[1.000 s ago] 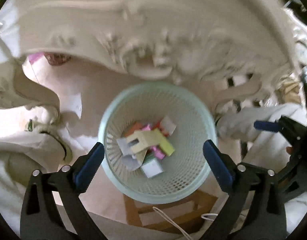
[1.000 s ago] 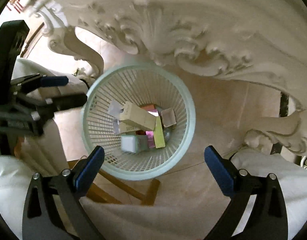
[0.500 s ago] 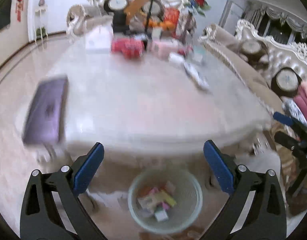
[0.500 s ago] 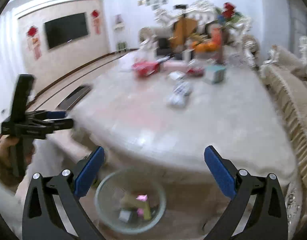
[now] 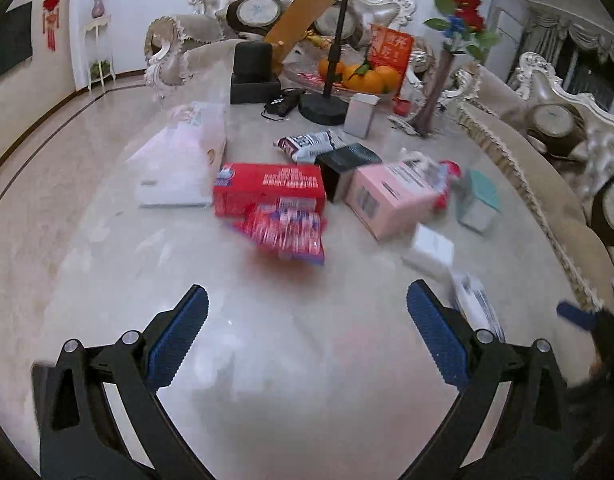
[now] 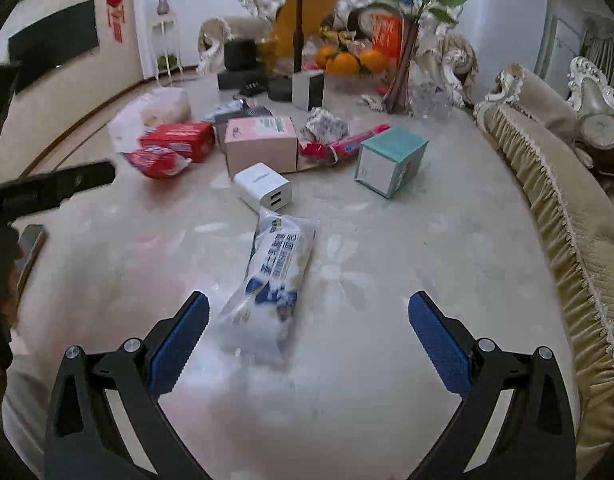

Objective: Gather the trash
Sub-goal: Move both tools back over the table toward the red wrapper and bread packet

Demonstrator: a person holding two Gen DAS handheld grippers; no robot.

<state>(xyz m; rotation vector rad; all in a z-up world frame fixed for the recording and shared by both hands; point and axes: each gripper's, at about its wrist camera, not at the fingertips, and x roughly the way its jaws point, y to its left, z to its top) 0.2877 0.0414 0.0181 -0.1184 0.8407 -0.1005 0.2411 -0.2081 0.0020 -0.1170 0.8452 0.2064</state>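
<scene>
Both grippers are open and empty above the marble table [image 5: 107,240]. My left gripper [image 5: 307,336] faces a red wrapper [image 5: 283,228], a red box [image 5: 267,188] and a pink box [image 5: 391,200]. My right gripper [image 6: 307,336] hovers just short of a white and blue snack packet [image 6: 271,280] lying between its fingers. Further off lie a white charger [image 6: 263,188], a teal box [image 6: 387,160], the pink box [image 6: 261,146] and the red wrapper [image 6: 159,160]. The waste basket is out of view.
At the table's far end stand a black tripod base [image 5: 323,108], oranges [image 5: 367,76], a vase with flowers [image 6: 403,68] and black boxes [image 5: 253,76]. A sofa [image 6: 567,220] runs along the right. A phone [image 6: 29,244] lies at the left edge.
Both grippers have swung up from over the waste basket under the table to above the tabletop and moved forward. They stay open and empty.
</scene>
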